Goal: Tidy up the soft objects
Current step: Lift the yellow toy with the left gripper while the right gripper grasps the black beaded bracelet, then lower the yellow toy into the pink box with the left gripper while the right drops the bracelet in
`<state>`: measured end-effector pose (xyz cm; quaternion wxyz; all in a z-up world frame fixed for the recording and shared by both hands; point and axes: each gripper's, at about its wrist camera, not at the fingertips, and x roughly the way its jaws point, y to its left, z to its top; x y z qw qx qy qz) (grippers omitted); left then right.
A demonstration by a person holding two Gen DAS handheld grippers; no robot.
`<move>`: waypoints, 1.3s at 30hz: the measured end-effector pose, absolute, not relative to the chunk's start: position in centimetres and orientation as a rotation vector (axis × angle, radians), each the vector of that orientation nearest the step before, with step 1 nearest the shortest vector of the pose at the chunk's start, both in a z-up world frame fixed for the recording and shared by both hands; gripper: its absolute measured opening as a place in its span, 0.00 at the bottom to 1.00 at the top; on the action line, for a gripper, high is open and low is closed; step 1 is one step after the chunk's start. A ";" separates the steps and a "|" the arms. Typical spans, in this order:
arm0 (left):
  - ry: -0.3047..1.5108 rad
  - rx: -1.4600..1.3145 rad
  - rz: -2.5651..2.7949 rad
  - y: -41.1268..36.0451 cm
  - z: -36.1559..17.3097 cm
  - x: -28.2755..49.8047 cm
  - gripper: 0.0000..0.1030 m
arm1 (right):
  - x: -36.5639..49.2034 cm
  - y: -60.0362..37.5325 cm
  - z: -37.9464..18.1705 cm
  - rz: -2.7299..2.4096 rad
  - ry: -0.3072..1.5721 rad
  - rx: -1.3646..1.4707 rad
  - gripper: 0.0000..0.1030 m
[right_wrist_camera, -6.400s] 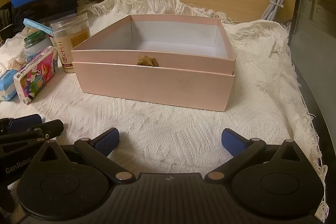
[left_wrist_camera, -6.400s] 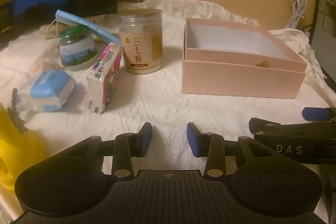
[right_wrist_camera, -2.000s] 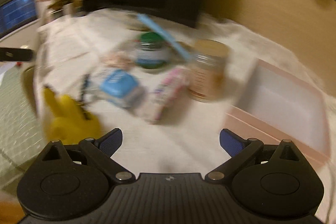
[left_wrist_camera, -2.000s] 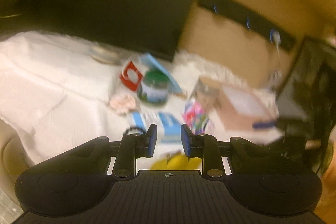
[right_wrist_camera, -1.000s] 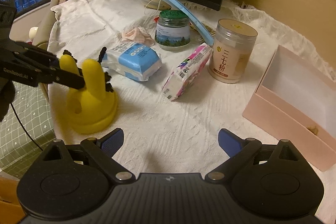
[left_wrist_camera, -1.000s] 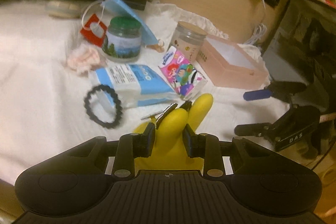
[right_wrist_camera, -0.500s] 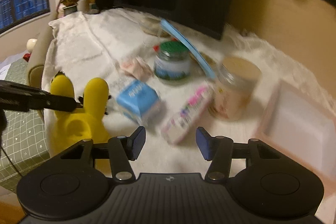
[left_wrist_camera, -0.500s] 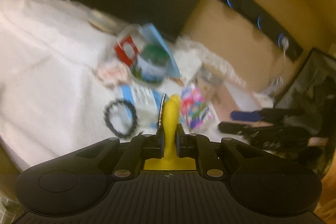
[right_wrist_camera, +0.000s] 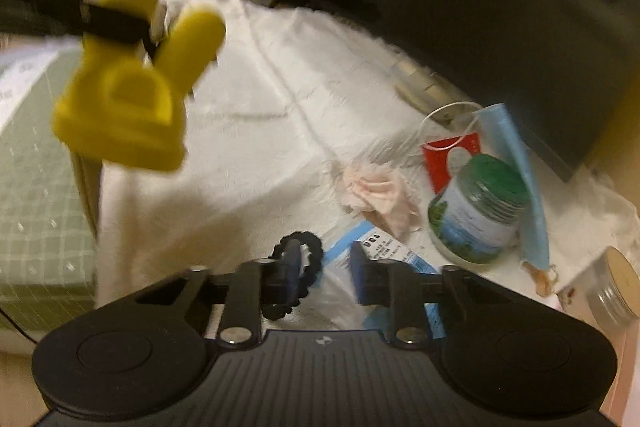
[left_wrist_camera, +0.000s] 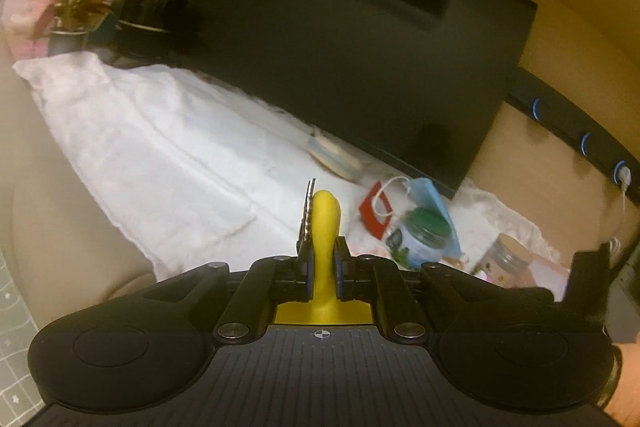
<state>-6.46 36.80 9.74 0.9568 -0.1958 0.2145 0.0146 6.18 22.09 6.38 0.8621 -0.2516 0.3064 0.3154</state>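
Note:
My left gripper [left_wrist_camera: 322, 259] is shut on one ear of a yellow rabbit-eared soft toy [left_wrist_camera: 326, 223], with a toothed clip [left_wrist_camera: 308, 211] against the ear. In the right wrist view the toy [right_wrist_camera: 124, 99] hangs in the air at upper left, the left gripper's black fingers [right_wrist_camera: 108, 17] clamped across it. My right gripper [right_wrist_camera: 325, 267] hovers low over a blue-and-white tissue pack [right_wrist_camera: 384, 247]. Its jaws are closing, and the pack's pale end lies in the gap without the pads visibly pressing it. A black hair tie [right_wrist_camera: 308, 241] lies by the left finger.
On the white cloth [right_wrist_camera: 248, 131] lie a pink scrunchie [right_wrist_camera: 376, 193], a green-lidded jar [right_wrist_camera: 476, 211], a blue face mask [right_wrist_camera: 516, 163], a red tag [right_wrist_camera: 452, 155] and a tan-lidded jar [right_wrist_camera: 618, 279]. A dark monitor [left_wrist_camera: 360, 47] stands behind. The cloth's left edge drops to a green checked surface [right_wrist_camera: 36, 211].
The left gripper closed on the yellow toy's ear and lifted it off the cloth. The right gripper swung left and down over the tissue pack, its jaws narrowing.

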 end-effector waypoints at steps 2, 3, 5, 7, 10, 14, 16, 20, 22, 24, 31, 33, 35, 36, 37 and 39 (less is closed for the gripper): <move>0.436 -0.398 0.035 36.7 9.7 -6.4 0.11 | 5.7 21.9 6.9 0.675 0.637 -0.538 0.07; 0.437 -0.401 0.030 36.6 9.8 -6.2 0.11 | 5.6 21.5 7.5 0.684 0.641 -0.520 0.07; 0.439 -0.409 0.008 36.2 10.1 -5.8 0.11 | 5.3 19.8 9.4 0.688 0.647 -0.460 0.07; 0.438 -0.403 -0.038 35.8 10.5 -5.4 0.11 | 5.1 17.7 11.3 0.677 0.645 -0.406 0.07; 0.444 -0.391 -0.140 33.5 11.4 -4.1 0.11 | 4.2 13.1 14.0 0.613 0.632 -0.344 0.07; 0.462 -0.373 -0.325 28.7 12.2 -1.8 0.11 | 2.6 6.4 16.2 0.475 0.632 -0.296 0.07; 0.484 -0.365 -0.441 25.5 12.5 -0.5 0.11 | 1.8 2.9 16.8 0.386 0.640 -0.279 0.07; 0.529 -0.338 -0.661 19.1 12.8 1.9 0.11 | -0.4 -3.7 17.9 0.216 0.675 -0.221 0.07; 0.540 -0.318 -0.759 15.8 13.0 2.9 0.11 | -1.3 -6.8 18.3 0.129 0.691 -0.174 0.07; 0.540 -0.299 -0.836 12.7 13.4 4.3 0.11 | -1.9 -9.4 18.7 0.043 0.695 -0.131 0.07; 0.519 -0.251 -0.947 3.4 15.6 11.9 0.13 | -4.3 -14.7 19.3 -0.144 0.686 -0.009 0.07; 0.558 -0.274 -0.914 1.2 15.2 14.5 0.16 | -4.5 -15.7 19.0 -0.180 0.691 0.011 0.07; 0.649 -0.304 -0.813 -0.1 14.2 16.9 0.16 | -4.5 -16.2 18.7 -0.204 0.699 0.026 0.07; 0.690 -0.307 -0.754 -0.5 13.4 17.7 0.17 | -4.4 -16.6 18.5 -0.217 0.705 0.036 0.07; 0.710 -0.287 -0.722 -1.1 12.6 18.1 0.18 | -4.7 -16.7 18.4 -0.226 0.711 0.044 0.07; 0.741 -0.145 -0.708 -2.8 10.9 18.6 0.20 | -4.0 -17.1 18.0 -0.242 0.723 0.062 0.07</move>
